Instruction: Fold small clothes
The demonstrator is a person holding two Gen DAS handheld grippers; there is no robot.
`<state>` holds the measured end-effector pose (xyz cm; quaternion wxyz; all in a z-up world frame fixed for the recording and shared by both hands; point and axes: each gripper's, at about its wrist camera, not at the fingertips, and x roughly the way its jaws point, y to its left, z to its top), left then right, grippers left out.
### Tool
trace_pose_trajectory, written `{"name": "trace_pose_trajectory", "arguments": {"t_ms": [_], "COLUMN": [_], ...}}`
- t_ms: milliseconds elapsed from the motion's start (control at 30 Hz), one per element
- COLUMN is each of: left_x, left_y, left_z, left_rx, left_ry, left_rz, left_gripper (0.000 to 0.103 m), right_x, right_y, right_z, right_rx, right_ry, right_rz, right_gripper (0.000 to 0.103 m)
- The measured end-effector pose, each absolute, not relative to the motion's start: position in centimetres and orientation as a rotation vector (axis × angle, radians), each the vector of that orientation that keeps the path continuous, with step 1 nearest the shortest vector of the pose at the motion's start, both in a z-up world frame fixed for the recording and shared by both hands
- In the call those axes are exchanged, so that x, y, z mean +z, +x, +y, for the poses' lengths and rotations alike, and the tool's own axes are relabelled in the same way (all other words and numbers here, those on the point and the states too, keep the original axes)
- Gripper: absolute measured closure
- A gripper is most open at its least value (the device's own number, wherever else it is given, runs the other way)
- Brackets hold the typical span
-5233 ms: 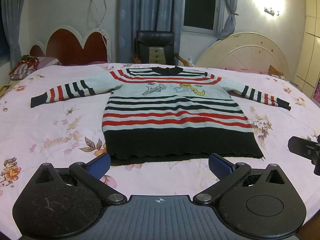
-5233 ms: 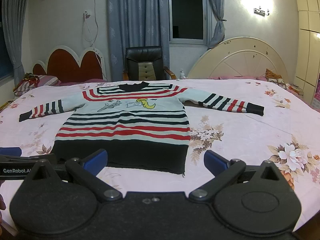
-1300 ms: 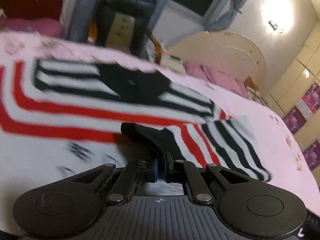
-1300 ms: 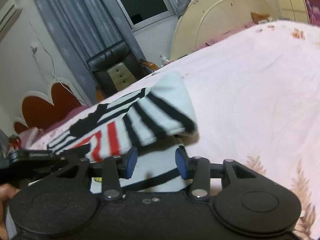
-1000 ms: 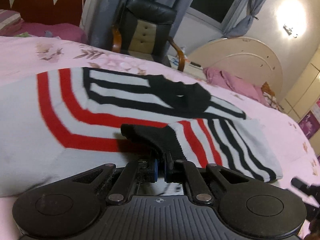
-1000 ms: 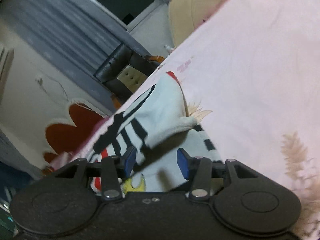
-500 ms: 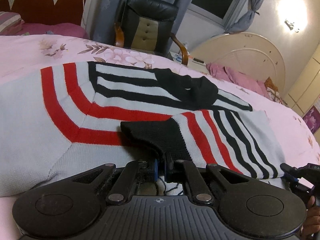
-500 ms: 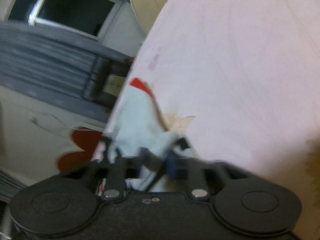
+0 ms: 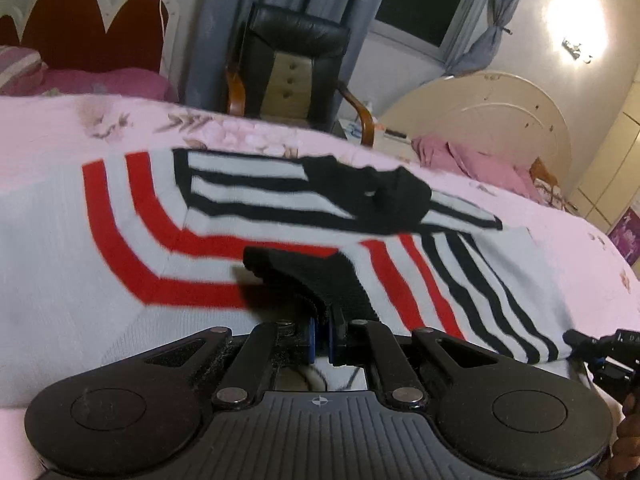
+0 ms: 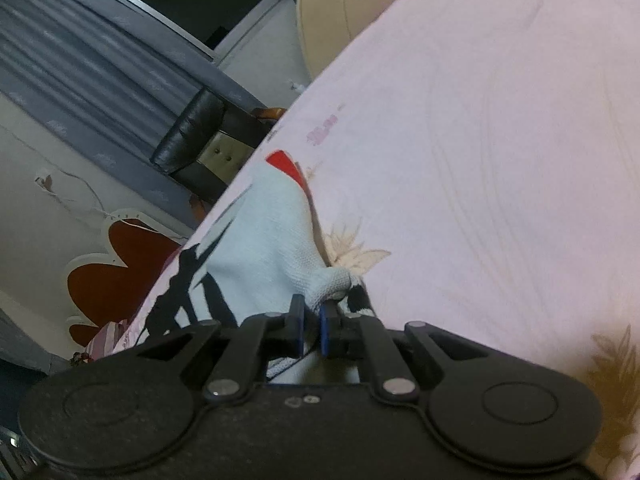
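Observation:
A striped sweater (image 9: 120,248) in white, red and black lies on the pink floral bed. My left gripper (image 9: 323,338) is shut on the black cuff (image 9: 316,276) of the right sleeve, which is folded across the chest below the black collar (image 9: 380,200). My right gripper (image 10: 311,330) is shut on a pinch of white sweater fabric (image 10: 276,256) at the fold near the right shoulder. The right gripper's tip shows at the right edge of the left wrist view (image 9: 588,344).
The pink flowered bedspread (image 10: 480,140) stretches to the right of the sweater. A black leather chair (image 9: 288,76) stands behind the bed under grey curtains. A red scalloped headboard (image 9: 80,28) is at the far left, a cream headboard (image 9: 488,116) at the right.
The right gripper has closed on the white fabric at the sleeve fold. The left gripper has kept hold of the cuff and barely moved over the chest.

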<state>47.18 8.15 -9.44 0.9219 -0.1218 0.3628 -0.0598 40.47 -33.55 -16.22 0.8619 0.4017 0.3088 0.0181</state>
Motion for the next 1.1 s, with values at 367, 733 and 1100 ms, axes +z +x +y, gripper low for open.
{"name": "trace_pose_trajectory", "arguments": {"t_ms": [367, 733, 1100], "left_x": [-7.2, -9.3, -11.2], "left_y": [44.8, 51.6, 52.5], "left_z": [8.7, 2.4, 1.7], "left_rx": [-0.033, -0.154, -0.094], "left_ry": [-0.108, -0.039, 0.014], "left_rz": [0.625, 0.695, 0.653], "left_gripper": [0.039, 0.068, 0.068], "right_x": [-13.3, -13.4, -16.3], "right_y": [38.5, 50.7, 52.4], "right_z": [-35.2, -36.9, -37.8], "right_rx": [0.133, 0.175, 0.186], "right_ry": [0.713, 0.690, 0.654], "right_rz": [0.632, 0.673, 0.691], "right_gripper": [0.079, 0.071, 0.099]}}
